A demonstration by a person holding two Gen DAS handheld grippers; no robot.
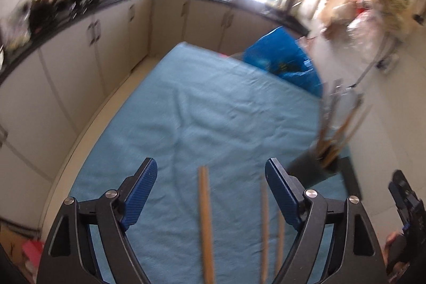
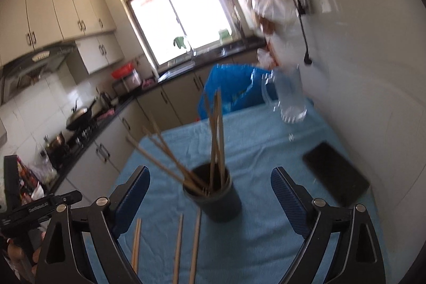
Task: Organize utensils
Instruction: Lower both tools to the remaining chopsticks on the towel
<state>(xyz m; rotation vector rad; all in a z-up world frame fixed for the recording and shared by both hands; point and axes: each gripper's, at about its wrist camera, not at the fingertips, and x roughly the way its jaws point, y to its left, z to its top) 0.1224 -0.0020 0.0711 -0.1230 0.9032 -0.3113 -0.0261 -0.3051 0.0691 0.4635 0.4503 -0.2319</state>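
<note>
Both grippers, left (image 1: 211, 184) and right (image 2: 210, 194), gaped empty. Loose chopsticks (image 1: 205, 225) lay, blurry, near the tabletop's front edge; next, grab one for the cup (image 2: 213, 197).

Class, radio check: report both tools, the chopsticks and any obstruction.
Left tool open, empty. Right tool open, empty. Loose wooden chopsticks on blue cloth; others in dark round holder. Nothing in the way.
</note>
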